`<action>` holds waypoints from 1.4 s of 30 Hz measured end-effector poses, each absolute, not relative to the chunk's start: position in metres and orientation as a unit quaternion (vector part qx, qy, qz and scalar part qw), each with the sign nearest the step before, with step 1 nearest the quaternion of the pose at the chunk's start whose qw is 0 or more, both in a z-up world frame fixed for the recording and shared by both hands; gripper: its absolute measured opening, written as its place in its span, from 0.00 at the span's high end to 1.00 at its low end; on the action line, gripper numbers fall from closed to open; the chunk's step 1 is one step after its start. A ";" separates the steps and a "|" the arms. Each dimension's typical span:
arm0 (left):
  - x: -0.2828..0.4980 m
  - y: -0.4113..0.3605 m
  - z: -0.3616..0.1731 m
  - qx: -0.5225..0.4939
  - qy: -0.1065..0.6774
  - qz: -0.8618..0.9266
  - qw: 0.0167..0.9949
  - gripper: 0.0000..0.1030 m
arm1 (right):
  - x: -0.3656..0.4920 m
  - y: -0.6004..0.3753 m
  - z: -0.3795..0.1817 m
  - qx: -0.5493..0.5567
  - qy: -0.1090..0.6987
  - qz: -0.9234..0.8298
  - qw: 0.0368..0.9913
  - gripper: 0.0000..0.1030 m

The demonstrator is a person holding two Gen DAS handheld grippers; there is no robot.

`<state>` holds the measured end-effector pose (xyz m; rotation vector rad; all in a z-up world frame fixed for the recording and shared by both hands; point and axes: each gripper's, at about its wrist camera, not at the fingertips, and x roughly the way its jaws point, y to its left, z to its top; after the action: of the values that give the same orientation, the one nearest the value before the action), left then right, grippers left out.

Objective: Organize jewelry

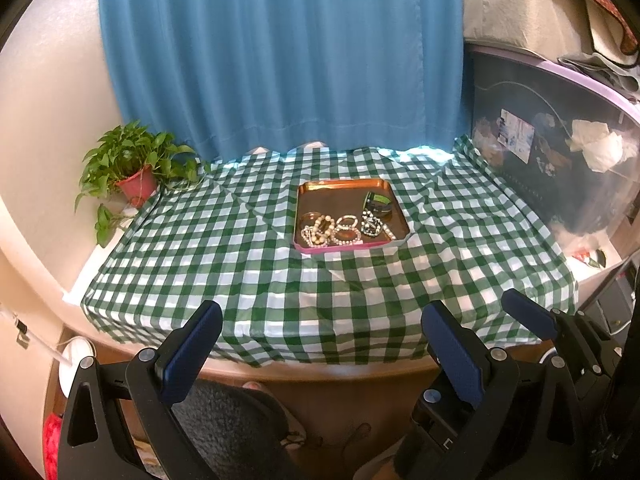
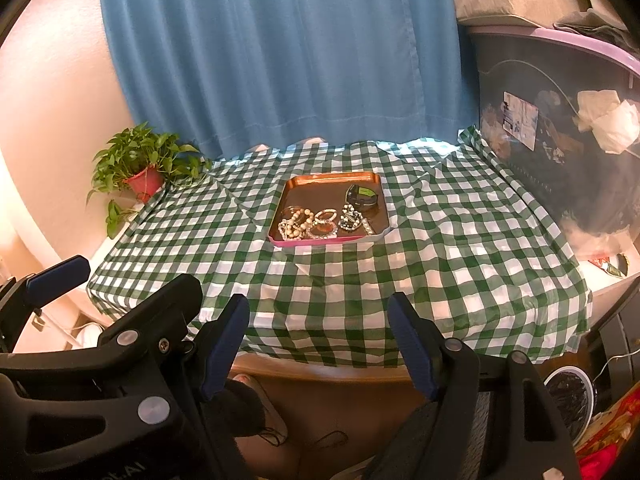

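Observation:
A copper tray (image 1: pixel 340 186) with a pink front edge sits mid-table on the green checked cloth; it also shows in the right wrist view (image 2: pixel 320 184). In it lie several beaded bracelets (image 1: pixel 320 230) (image 2: pixel 298 224), a dark beaded piece (image 1: pixel 371 226) (image 2: pixel 349 220) and a dark watch-like band (image 1: pixel 378 202) (image 2: pixel 362 196). My left gripper (image 1: pixel 322 320) is open and empty, held back at the table's near edge. My right gripper (image 2: pixel 318 312) is open and empty, beside the left one; one of its fingers (image 1: pixel 528 316) shows in the left wrist view.
A potted green plant (image 1: pixel 136 168) (image 2: pixel 144 168) stands at the table's back left. A blue curtain (image 1: pixel 280 60) hangs behind. A large clear storage bin (image 1: pixel 560 148) (image 2: pixel 560 128) with a purple lid borders the table's right side. The checked cloth (image 1: pixel 240 264) covers the table.

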<state>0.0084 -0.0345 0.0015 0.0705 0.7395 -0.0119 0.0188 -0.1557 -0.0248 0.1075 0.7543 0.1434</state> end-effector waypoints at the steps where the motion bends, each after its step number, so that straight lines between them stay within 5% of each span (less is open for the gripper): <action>1: 0.010 -0.033 0.002 0.034 0.361 -0.006 0.932 0.03 | 0.019 -0.156 -0.025 0.053 0.367 0.071 0.926 0.33; 42: 0.012 -0.033 0.002 0.033 0.368 -0.006 0.929 0.03 | 0.017 -0.156 -0.028 0.055 0.371 0.070 0.924 0.33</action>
<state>0.0117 -0.0332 0.0024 0.0676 0.7536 -0.0132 0.0169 -0.1562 -0.0281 0.1124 0.7608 0.1429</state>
